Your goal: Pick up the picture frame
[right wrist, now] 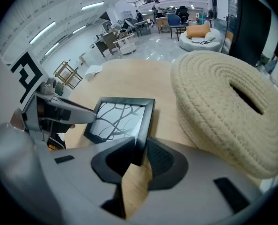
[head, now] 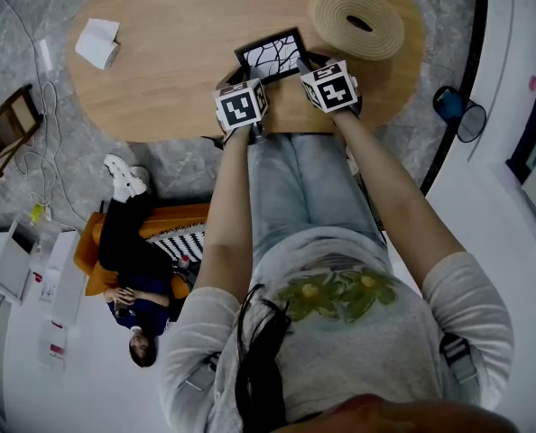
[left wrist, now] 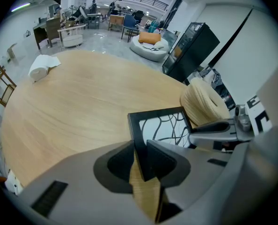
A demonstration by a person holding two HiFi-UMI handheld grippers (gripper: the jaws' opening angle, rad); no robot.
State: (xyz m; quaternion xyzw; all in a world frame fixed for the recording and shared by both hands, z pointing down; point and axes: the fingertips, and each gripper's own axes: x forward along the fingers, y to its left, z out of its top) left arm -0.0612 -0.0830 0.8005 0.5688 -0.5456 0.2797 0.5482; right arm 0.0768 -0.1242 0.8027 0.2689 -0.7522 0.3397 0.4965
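Head view: picture frame [head: 272, 55] crosswise (face up)

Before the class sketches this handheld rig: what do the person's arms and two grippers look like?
The left gripper and the right gripper each have a smooth grey body with dark, wedge-shaped fingers. Each carries a white cube printed with black square markers. The person wears a light grey top with short sleeves, leaving the forearms bare.
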